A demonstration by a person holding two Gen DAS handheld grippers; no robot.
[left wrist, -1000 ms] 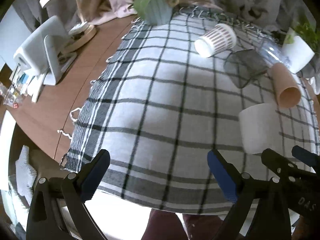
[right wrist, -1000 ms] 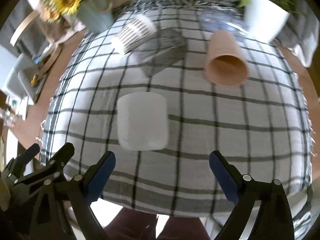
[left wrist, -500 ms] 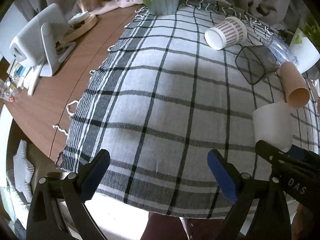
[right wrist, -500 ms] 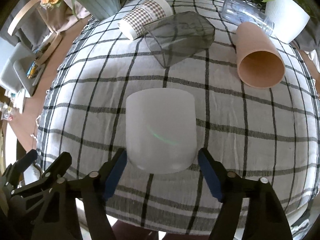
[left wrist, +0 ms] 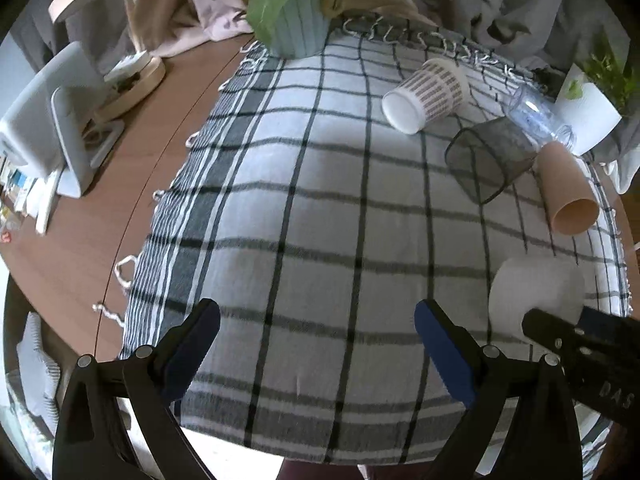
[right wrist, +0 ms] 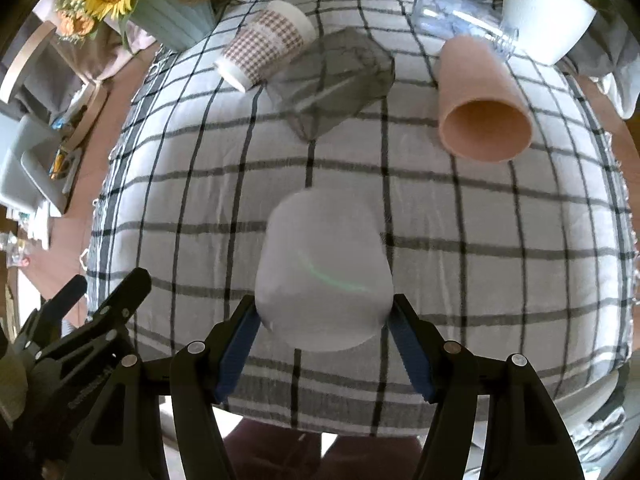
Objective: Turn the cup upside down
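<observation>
A checked cloth (right wrist: 460,216) covers the table. My right gripper (right wrist: 324,320) clamps the white cup (right wrist: 324,276) at 6 o'clock; my left gripper (left wrist: 316,344) hangs wide, holding nothing.

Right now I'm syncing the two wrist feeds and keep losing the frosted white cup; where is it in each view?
Left wrist: the frosted white cup sits at the lower right, with the right gripper's dark finger in front of it.
Right wrist: low in the centre, between the blue pads, which touch its sides.
Shared landmark: the tan cup lying on its side, beyond the white one in both.
</observation>
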